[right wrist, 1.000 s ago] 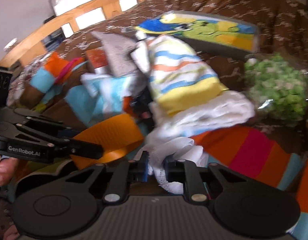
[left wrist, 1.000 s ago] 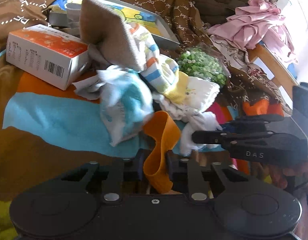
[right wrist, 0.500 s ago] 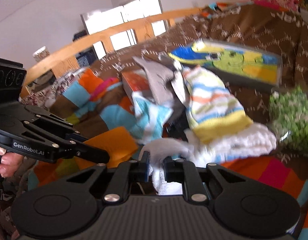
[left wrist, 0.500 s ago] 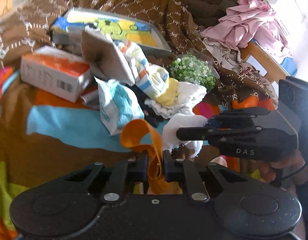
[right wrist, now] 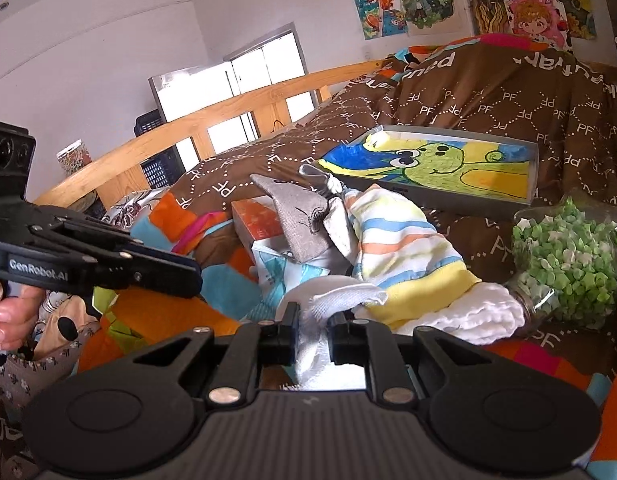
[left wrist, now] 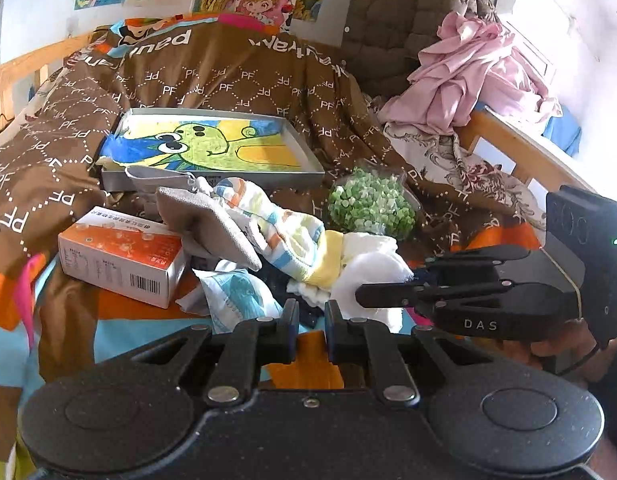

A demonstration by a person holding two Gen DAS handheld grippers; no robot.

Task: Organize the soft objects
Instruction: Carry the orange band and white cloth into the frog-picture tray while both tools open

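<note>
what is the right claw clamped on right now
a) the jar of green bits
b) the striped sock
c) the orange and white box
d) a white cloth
d: in the right wrist view the right claw is pinched shut on a white cloth bunched between its fingers, while the striped sock, the orange and white box and the jar of green bits lie apart from it on the bed.

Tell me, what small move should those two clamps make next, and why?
Probably lift a little more. The right gripper pinches a white cloth and the left gripper an orange cloth, both hanging close above the pile of clothes.
</note>
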